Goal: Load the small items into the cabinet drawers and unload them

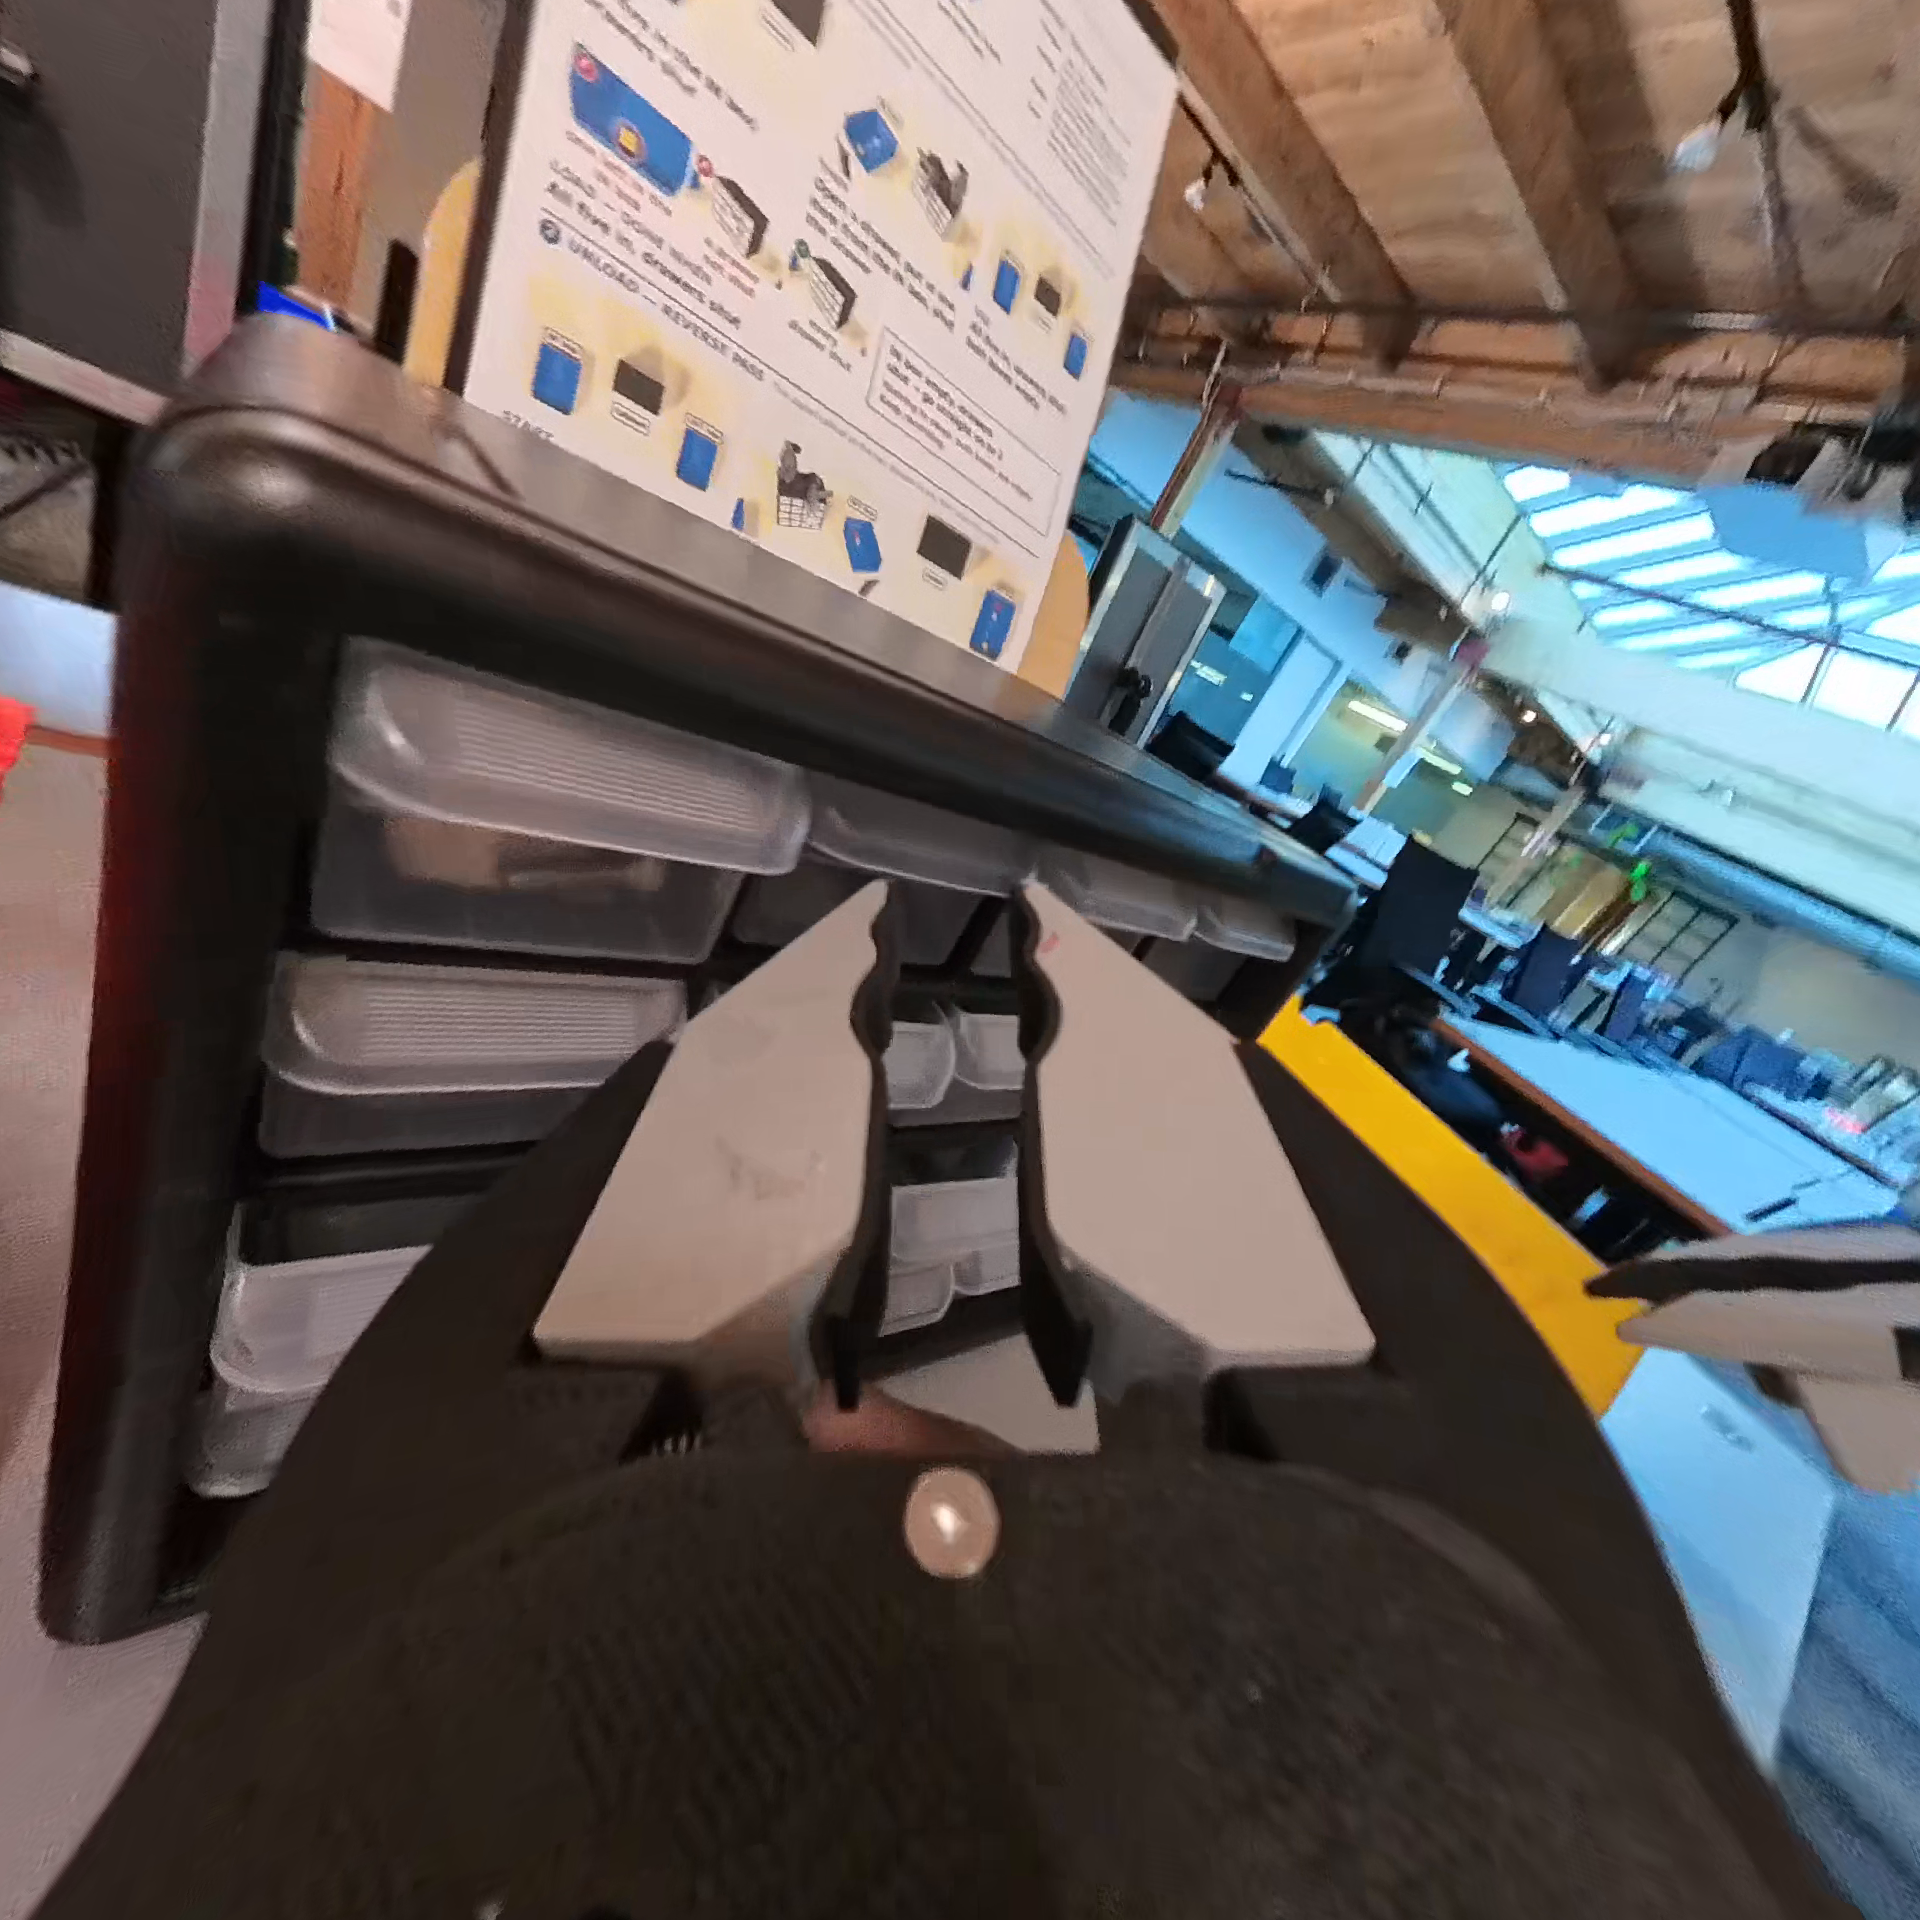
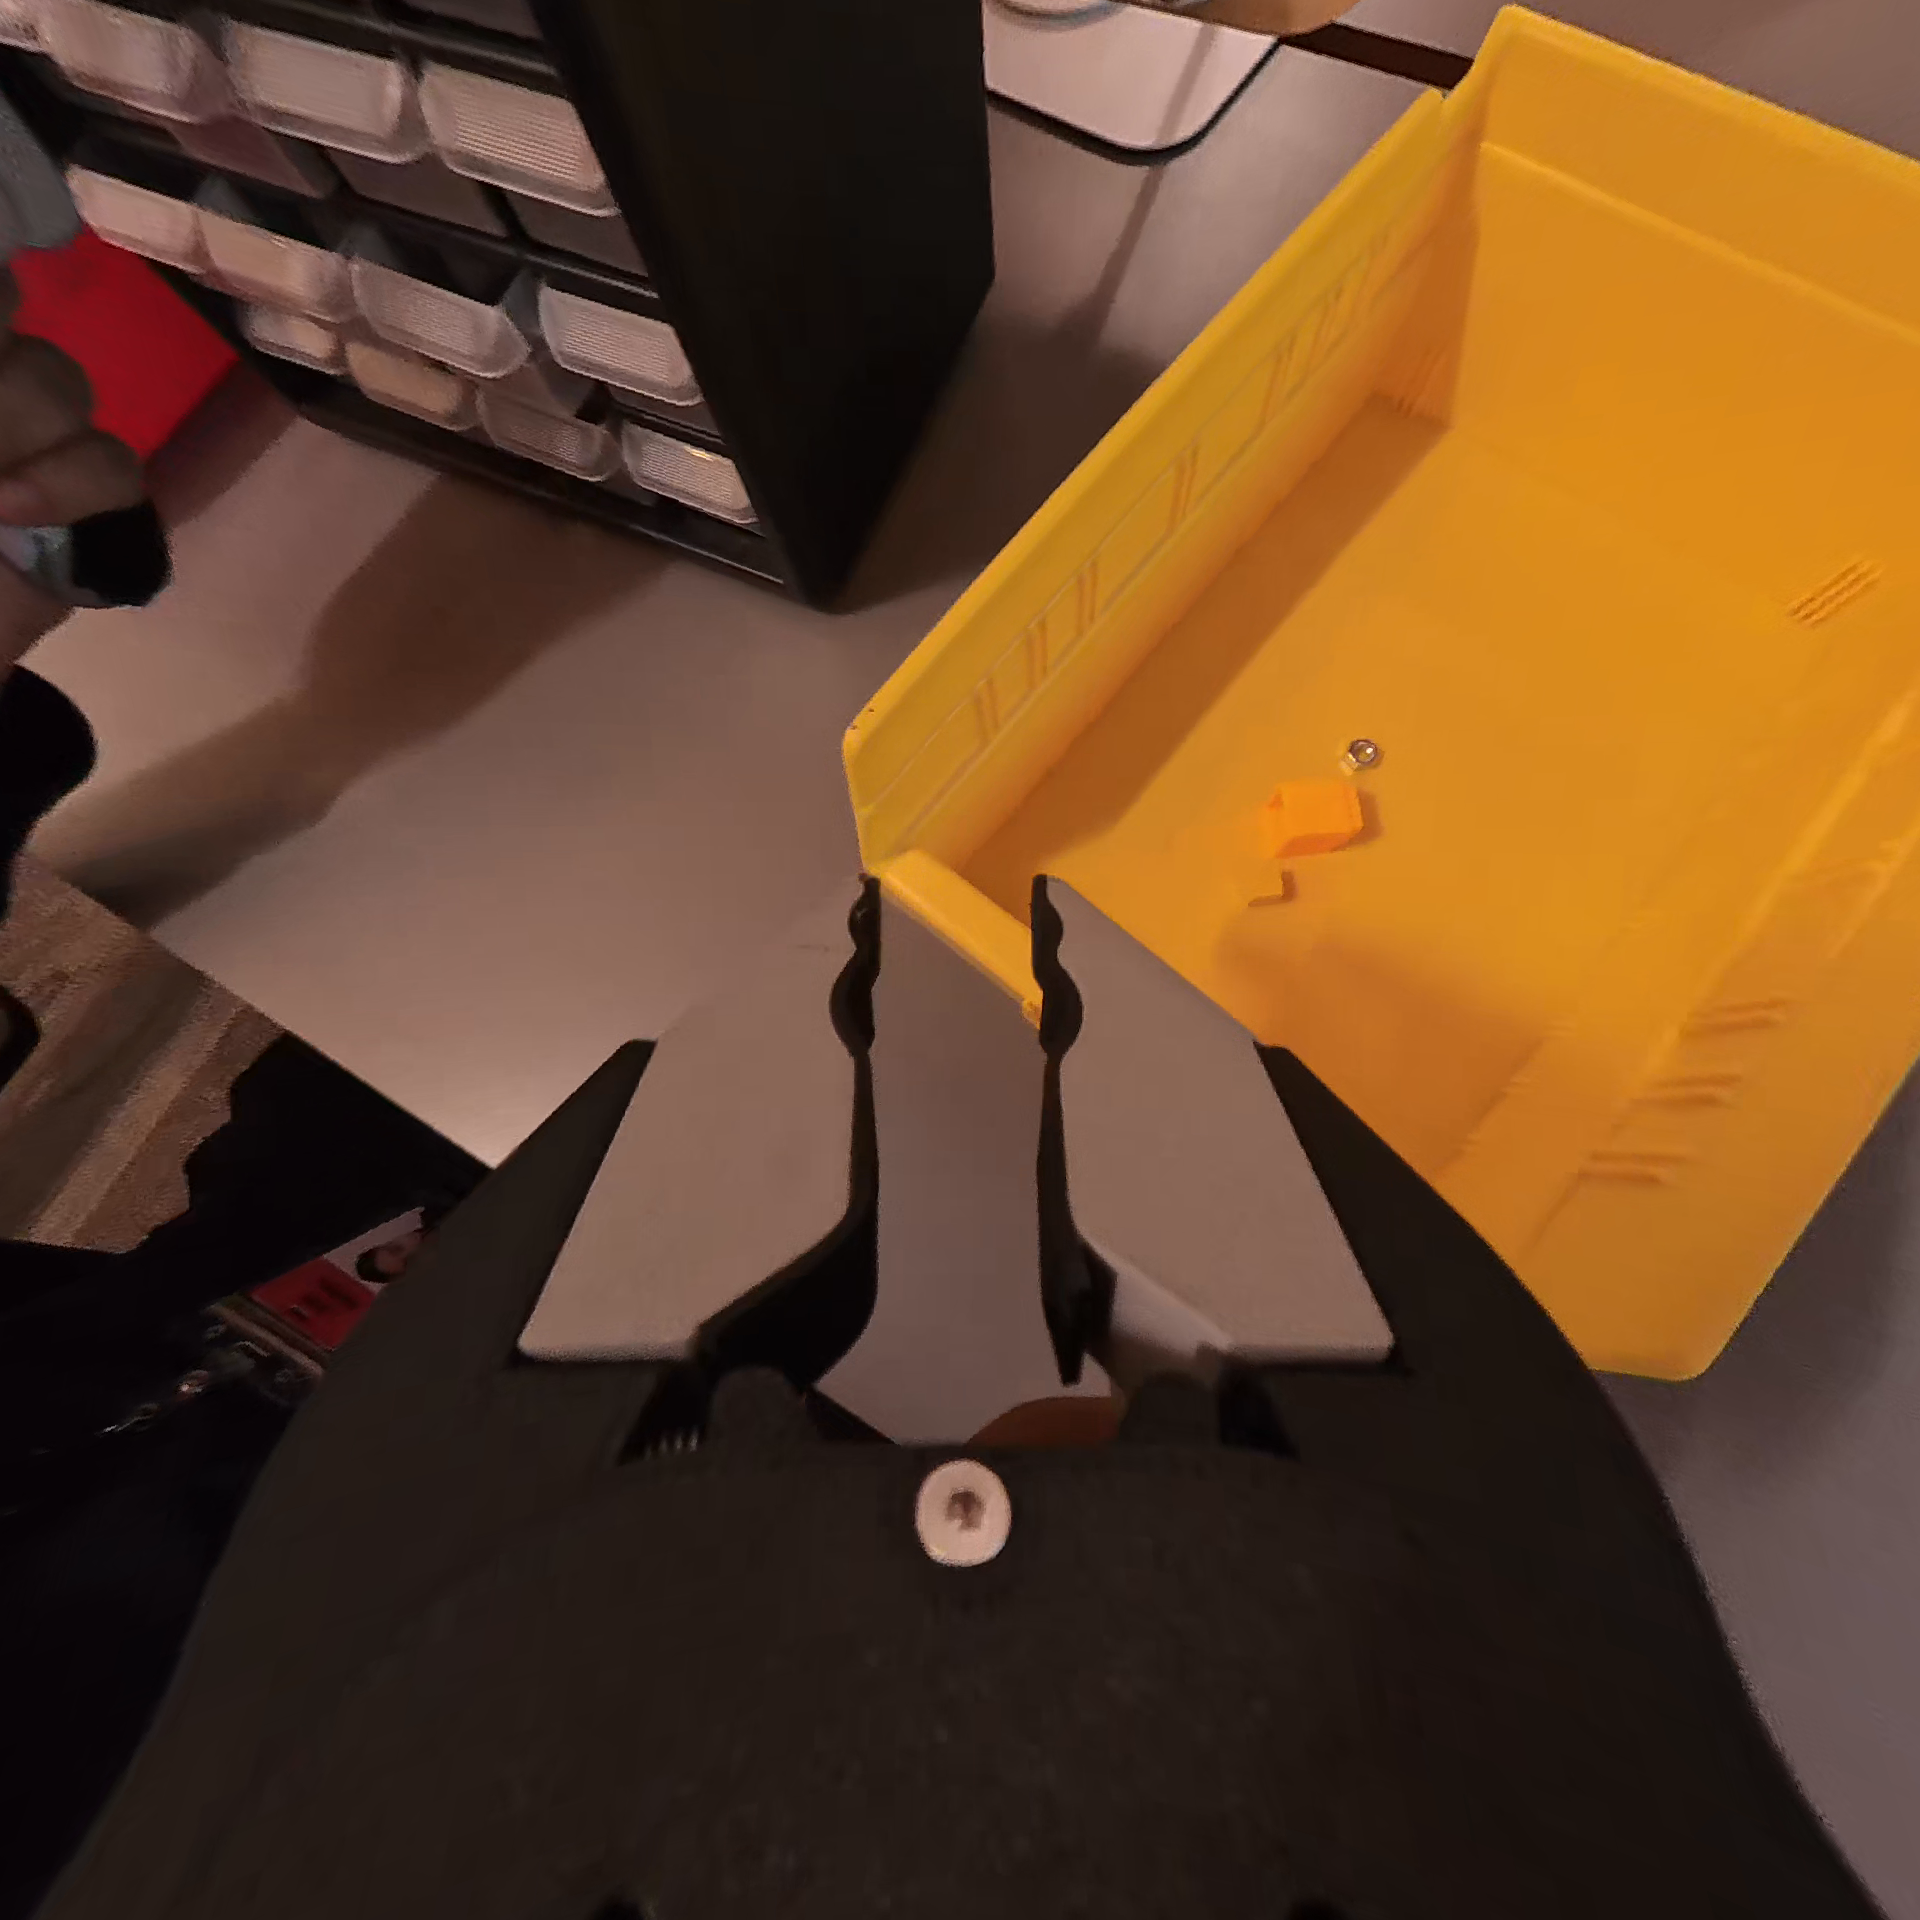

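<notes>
Hovering spread and bare over the near corner of the yellow bin (image 2: 1039,748), the right tongs (image 2: 954,896) have the small orange block (image 2: 1311,819) ahead and to their right, while the left tongs (image 1: 951,902), also parted and bare, face the cabinet drawers (image 1: 540,821).
</notes>
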`<control>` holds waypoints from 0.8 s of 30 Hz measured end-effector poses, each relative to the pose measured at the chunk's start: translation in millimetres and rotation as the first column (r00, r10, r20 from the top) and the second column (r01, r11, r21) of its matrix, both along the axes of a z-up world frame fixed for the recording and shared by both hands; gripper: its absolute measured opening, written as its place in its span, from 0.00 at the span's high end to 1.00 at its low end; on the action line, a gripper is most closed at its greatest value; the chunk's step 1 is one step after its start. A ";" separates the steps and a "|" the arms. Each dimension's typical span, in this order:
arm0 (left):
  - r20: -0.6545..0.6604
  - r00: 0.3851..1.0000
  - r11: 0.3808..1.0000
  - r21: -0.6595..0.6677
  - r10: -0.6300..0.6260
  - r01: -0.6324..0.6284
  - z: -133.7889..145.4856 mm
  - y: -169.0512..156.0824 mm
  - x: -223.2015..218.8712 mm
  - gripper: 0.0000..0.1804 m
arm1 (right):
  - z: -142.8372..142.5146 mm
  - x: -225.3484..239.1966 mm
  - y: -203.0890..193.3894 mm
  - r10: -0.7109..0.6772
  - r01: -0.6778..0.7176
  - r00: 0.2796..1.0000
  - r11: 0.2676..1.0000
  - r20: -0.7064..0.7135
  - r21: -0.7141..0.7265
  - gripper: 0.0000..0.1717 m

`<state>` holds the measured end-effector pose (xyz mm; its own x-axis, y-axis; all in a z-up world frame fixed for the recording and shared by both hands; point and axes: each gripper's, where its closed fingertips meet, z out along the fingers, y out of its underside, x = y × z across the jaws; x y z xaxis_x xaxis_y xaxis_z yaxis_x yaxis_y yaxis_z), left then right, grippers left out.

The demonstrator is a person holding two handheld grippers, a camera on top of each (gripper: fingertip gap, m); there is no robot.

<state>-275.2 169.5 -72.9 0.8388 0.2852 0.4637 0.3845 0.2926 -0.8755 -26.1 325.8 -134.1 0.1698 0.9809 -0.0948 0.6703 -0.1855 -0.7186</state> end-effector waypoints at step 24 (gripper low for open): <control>0.178 0.966 0.970 0.189 -0.185 0.151 8.8 -14.6 7.1 0.93 | -2.0 24.2 -27.8 0.040 -0.041 0.998 0.999 -0.058 -0.025 0.85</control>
<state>-268.1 154.9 -64.0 0.7573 0.0491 0.6512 0.5979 0.3488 -0.7217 -1.9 298.0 -136.0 0.1235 0.9839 -0.1290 0.6355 -0.1782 -0.7513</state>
